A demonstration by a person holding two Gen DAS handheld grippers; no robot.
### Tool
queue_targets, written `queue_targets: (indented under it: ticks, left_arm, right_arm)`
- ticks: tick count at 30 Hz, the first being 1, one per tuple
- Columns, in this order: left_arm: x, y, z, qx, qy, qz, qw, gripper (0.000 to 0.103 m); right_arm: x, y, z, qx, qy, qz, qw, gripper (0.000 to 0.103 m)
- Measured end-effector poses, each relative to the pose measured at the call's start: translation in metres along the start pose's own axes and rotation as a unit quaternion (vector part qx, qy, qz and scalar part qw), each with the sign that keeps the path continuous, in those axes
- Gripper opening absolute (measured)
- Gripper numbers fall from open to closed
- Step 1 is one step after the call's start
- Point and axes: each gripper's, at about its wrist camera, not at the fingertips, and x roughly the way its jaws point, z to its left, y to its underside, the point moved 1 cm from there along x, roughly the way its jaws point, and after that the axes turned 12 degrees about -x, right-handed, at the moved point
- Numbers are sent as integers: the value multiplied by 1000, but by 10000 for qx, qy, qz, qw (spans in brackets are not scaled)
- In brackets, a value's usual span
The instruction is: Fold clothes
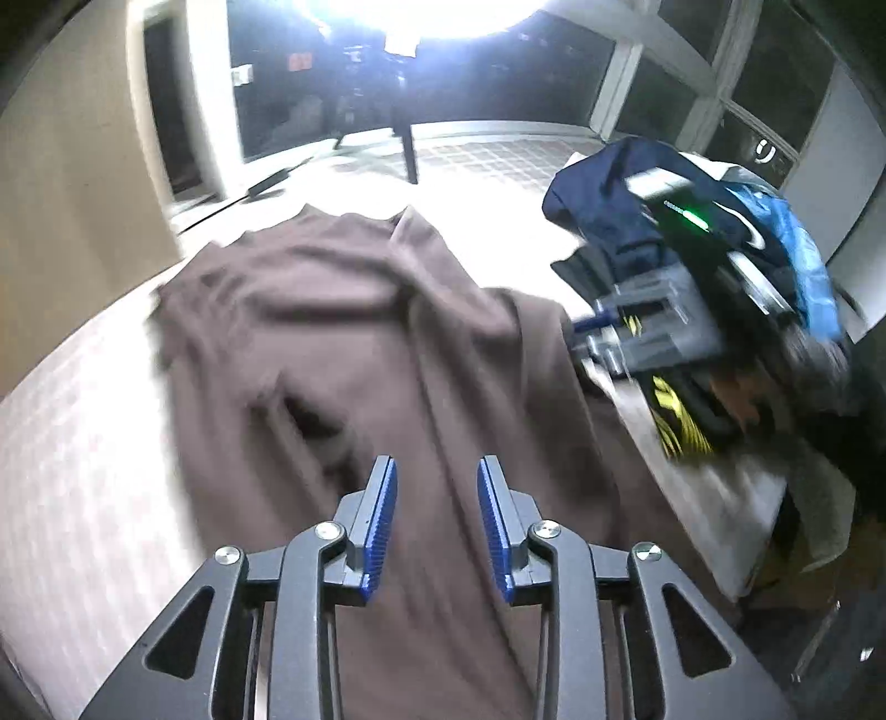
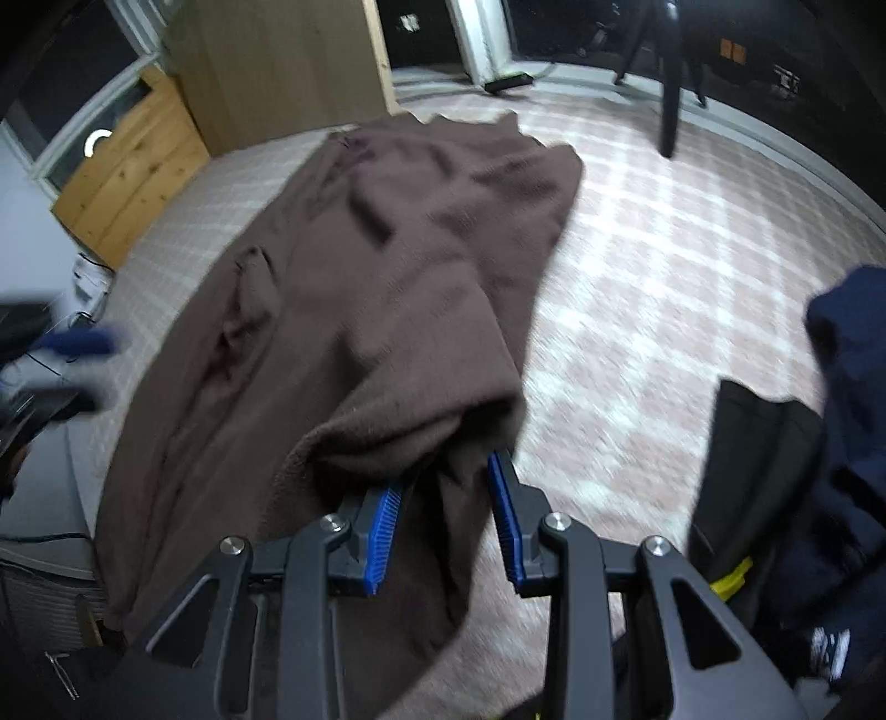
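left gripper [image 1: 436, 526] is hovering over the brown garment [image 1: 343, 343], jaws partly apart and gripping nothing. right gripper [image 2: 448, 518] is sitting partly open with a brown fold hanging loosely between its pads. garment is lying spread across the checked table cover [image 2: 664, 266], with piled dark clothes [image 1: 692, 221] lying beyond.

dim room at night, huge blown-out lamp glare [image 1: 410, 16] top of the left wrist view washing out the bed surface [image 1: 487, 232] below it, motion blur everywhere, heavy fisheye bending and dark corners, right view evenly murky
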Motion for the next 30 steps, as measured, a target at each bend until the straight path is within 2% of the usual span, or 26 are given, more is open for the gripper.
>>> queue_targets:
  ticks: [2, 6, 9, 12, 13, 14, 18, 21, 22, 23, 24, 25, 28, 30]
  left_arm:
    - [32, -24, 3, 30, 45, 185, 9998, 32]
    - [84, -54, 16, 45, -132, 516, 9986, 33]
    - [104, -64, 24, -138, 190, 734, 9970, 34]
    - [110, -66, 23, -184, 411, 778, 9959, 31]
    - [111, -66, 22, -181, 485, 775, 9956, 21]
    - [109, -66, 21, -168, 543, 760, 9955, 3]
    - [92, -65, 27, -181, 576, 553, 9966, 0]
    - [81, -68, 41, -529, 766, 458, 9946, 0]
    - [81, -69, 42, -550, 795, 510, 9940, 5]
    - [80, -69, 42, -550, 814, 581, 9935, 19]
    - [81, -68, 39, -481, 733, 634, 9941, 29]
    - [83, -67, 34, -388, 616, 666, 9951, 42]
    - [95, -67, 21, -204, 645, 868, 9939, 44]
    - [106, -65, 10, -51, 525, 964, 9939, 40]
  right_arm:
    - [2, -1, -1, -41, 4, -57, 10000, 31]
    - [7, 7, -8, -93, -65, -54, 9999, 31]
    - [8, 10, -12, -174, -133, -107, 9997, 31]
    - [21, 3, -10, -349, -143, -26, 9993, 31]
    - [23, 1, -9, -427, -109, -4, 9990, 31]
    - [24, 0, -8, -481, -106, 27, 9988, 31]
    - [19, 2, -16, -533, -80, 35, 9985, 31]
    - [15, 6, -24, -481, -48, -5, 9988, 31]
    - [18, 4, -24, -491, -70, 18, 9988, 31]
    - [20, 3, -24, -503, -90, 41, 9987, 31]
    - [25, 0, -22, -585, -63, 70, 9982, 31]
    - [27, -2, -20, -641, -49, 71, 9979, 31]
    - [33, -8, -16, -757, -46, 43, 9971, 31]
    - [34, -9, -17, -751, -53, 28, 9972, 31]
